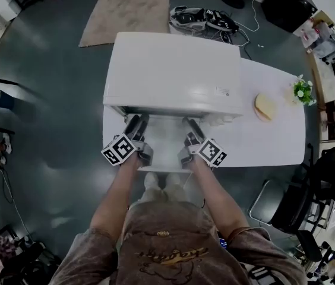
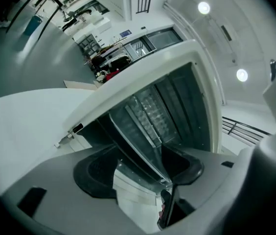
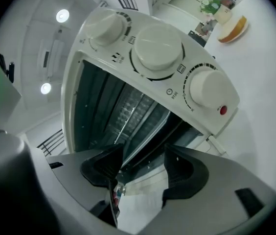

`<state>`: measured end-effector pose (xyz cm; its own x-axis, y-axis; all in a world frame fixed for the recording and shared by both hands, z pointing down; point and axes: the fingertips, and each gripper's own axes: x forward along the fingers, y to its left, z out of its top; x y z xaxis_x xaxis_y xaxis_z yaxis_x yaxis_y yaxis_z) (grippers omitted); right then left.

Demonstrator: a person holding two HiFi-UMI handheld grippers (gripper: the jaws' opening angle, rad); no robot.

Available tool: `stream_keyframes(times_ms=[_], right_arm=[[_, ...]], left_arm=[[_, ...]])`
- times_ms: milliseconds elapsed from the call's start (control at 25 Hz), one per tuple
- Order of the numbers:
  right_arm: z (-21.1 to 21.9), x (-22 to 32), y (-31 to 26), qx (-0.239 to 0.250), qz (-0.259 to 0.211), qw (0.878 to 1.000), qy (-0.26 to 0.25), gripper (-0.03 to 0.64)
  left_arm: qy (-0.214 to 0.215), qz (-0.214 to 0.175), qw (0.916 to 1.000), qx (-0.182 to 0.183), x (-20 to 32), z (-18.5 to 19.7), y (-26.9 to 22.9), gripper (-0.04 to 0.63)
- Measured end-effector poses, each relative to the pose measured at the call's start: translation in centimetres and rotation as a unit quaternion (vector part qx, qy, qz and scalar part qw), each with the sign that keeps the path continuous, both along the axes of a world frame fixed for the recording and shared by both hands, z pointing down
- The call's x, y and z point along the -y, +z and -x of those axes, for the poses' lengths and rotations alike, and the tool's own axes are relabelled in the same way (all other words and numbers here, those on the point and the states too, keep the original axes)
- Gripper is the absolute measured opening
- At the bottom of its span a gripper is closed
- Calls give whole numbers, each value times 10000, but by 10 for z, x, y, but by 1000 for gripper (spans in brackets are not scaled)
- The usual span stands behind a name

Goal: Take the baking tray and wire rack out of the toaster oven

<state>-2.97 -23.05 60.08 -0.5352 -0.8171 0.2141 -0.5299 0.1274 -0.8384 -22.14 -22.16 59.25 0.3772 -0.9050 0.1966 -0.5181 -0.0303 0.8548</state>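
- The left gripper (image 1: 138, 124) is hovering at the left end of the lowered door (image 1: 166, 144). Its jaws are standing spread wide and are pinching nothing, with only the door's edge showing between them.
- The toaster oven (image 1: 173, 70) is sitting on the left half of the tabletop (image 1: 274, 141), with its open mouth facing the near edge.
- The wire rack (image 2: 150, 114) is resting inside the dark cavity. The baking tray is presumably lying in there too, but I cannot tell it apart from the rack.
- Probably the best approach is going in level over the door, with each gripper taking the shelf's front lip near its own end.
- Closing both together and pulling straight out is likely keeping the shelf from skewing and jamming in the side walls.
- The right gripper (image 1: 192, 126) is waiting at the door's right end, under the knobs (image 3: 157, 50). Its jaws are also gaping wide and holding nothing.
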Motion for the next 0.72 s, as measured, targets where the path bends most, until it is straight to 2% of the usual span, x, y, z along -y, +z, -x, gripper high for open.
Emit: stream_keyframes(times_ms=[440,720], right_arm=[[8,40,22,261,158,9986,421,233],[-1,56,24,283,237,9970,675,216]], left_arm=[[-271,180,9987,-396,42,10,32,243],[-241,135,9981,-557,55,11,32,140]])
